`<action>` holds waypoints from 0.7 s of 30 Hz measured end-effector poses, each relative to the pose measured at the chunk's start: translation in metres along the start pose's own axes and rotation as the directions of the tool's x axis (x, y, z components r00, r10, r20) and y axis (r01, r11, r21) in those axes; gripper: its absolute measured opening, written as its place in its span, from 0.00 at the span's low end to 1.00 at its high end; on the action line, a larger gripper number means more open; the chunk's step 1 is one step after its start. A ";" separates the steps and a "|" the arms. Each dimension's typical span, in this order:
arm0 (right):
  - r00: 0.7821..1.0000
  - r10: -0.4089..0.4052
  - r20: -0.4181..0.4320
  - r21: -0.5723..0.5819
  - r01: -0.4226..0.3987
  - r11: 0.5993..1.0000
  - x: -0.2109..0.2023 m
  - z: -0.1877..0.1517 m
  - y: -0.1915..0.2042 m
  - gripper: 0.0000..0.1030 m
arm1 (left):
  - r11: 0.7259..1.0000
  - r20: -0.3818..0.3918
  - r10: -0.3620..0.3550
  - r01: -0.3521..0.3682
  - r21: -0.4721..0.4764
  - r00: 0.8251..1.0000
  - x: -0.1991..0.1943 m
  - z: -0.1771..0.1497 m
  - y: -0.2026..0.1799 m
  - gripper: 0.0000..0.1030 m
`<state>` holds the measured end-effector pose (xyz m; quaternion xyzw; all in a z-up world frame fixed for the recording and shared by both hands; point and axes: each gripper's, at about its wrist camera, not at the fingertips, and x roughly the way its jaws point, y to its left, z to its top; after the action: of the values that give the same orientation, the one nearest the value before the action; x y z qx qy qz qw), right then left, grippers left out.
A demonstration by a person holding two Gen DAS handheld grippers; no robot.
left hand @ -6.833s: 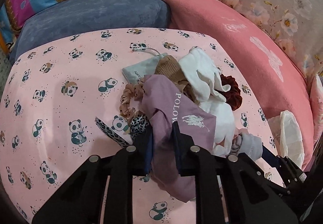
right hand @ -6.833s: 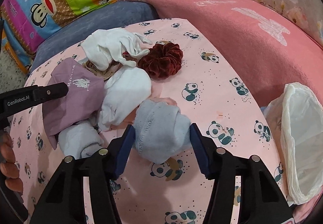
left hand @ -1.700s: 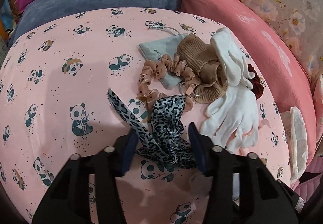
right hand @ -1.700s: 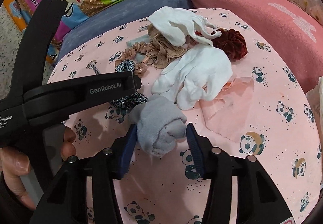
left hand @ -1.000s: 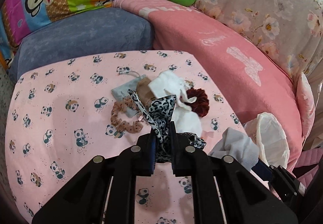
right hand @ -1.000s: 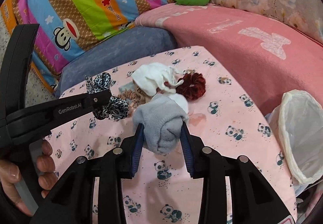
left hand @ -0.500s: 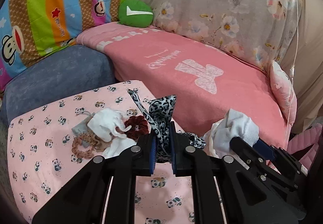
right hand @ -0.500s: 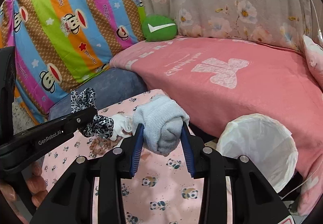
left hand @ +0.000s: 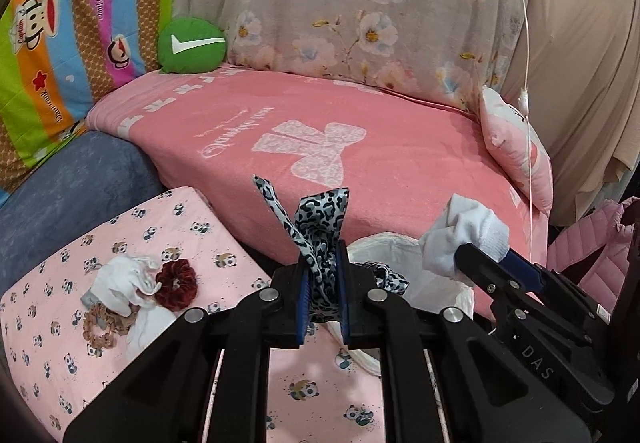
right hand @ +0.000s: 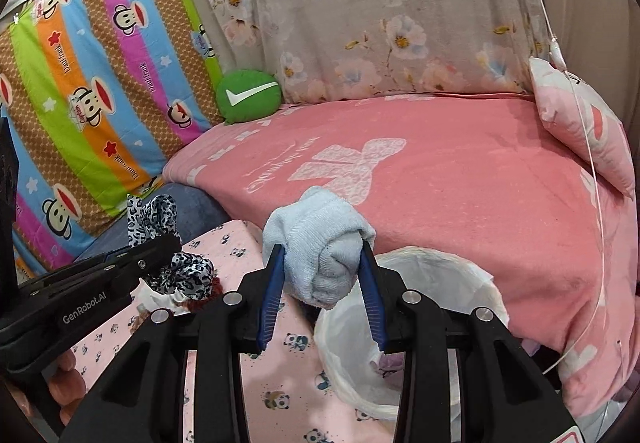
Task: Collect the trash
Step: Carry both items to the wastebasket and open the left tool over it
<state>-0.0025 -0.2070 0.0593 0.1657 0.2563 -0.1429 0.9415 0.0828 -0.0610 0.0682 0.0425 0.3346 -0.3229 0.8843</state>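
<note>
Upright between left gripper (left hand: 323,285) fingers (left hand: 304,295), leopard-print scrunchie (left hand: 316,227), tails skyward.

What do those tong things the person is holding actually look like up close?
Both are matte black plastic frames with silver bolts, each ending in two flat fingers lined with ribbed blue pads. The left tongs bear white "GenRobot.AI" lettering on the side, seen from the right camera. The right tongs show "DAS" lettering, seen from the left camera. No cables show.

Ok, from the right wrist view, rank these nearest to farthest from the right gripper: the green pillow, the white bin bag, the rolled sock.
1. Rolled sock: clamped in the right gripper.
2. White bin bag: just beyond and below, lower right.
3. Green pillow: far back, upper left, on the pink blanket.
</note>
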 end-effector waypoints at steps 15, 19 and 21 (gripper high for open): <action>0.996 -0.089 -0.005 0.080 0.090 0.993 -0.002 0.003 -0.078 0.37 | 0.992 -0.078 -0.092 0.098 0.082 0.993 0.039 0.003 -0.066 0.12; 0.995 -0.100 -0.015 0.097 0.101 0.990 0.001 0.001 -0.090 0.37 | 0.989 -0.088 -0.106 0.114 0.095 0.990 0.046 0.002 -0.076 0.12; 0.994 -0.107 -0.018 0.104 0.108 0.989 0.003 0.001 -0.096 0.37 | 0.988 -0.091 -0.109 0.118 0.099 0.990 0.049 0.002 -0.080 0.13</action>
<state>-0.0332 -0.2943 0.0355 0.2015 0.2627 -0.2058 0.9209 0.0640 -0.1514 0.0507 0.0832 0.3564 -0.3879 0.8459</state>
